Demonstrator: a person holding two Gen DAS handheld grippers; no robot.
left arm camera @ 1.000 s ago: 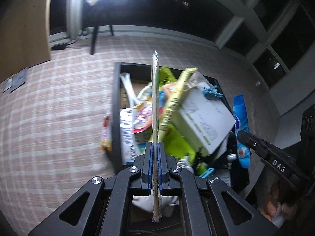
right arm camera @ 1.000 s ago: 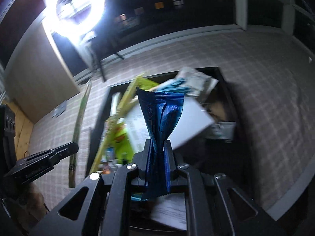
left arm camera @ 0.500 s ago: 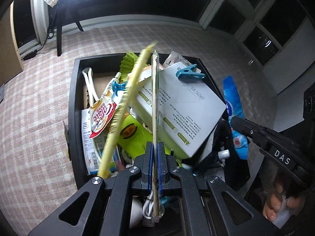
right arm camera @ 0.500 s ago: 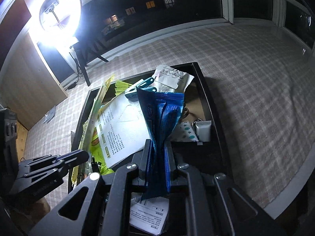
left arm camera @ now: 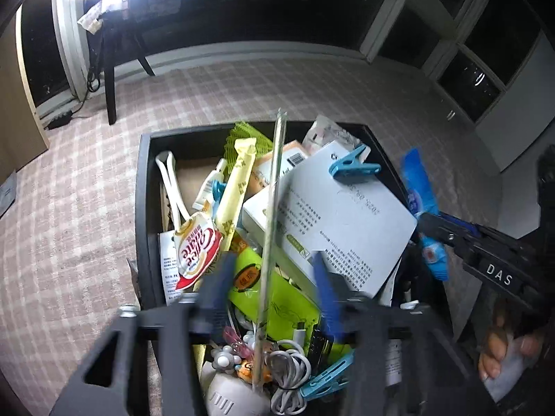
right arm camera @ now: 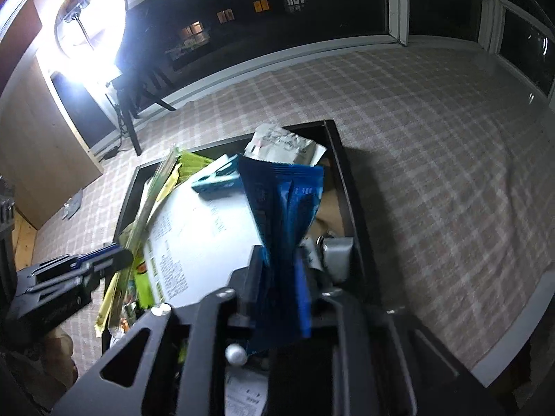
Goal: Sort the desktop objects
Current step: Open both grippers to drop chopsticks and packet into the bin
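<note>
A black box (left arm camera: 142, 208) brims with packets, papers and cables. My left gripper (left arm camera: 272, 279) hovers over its near end, jaws opening and wide apart. A long thin clear strip (left arm camera: 272, 187) stands loose between them, touching neither pad. In the right wrist view my right gripper (right arm camera: 280, 270) hangs above the box (right arm camera: 347, 187), its jaws opening too. A blue snack packet (right arm camera: 284, 201) stands upright between them, its waist still pinched in shape, and the pads look just clear of it. From the left wrist view the same packet (left arm camera: 419, 187) shows beside the box's right wall.
A white printed sheet (left arm camera: 340, 215) with a blue peg (left arm camera: 353, 168) tops the pile, beside a yellow stick packet (left arm camera: 236, 190) and a red-and-white creamer pouch (left arm camera: 196, 249). White cables (left arm camera: 288, 364) lie near. Checked cloth (right arm camera: 433, 173) surrounds the box. A ring light (right arm camera: 86, 17) stands behind.
Both grippers drifted over the box and sank slightly. Both pairs of jaws, shut before on the thin strip and the blue packet, have parted.
</note>
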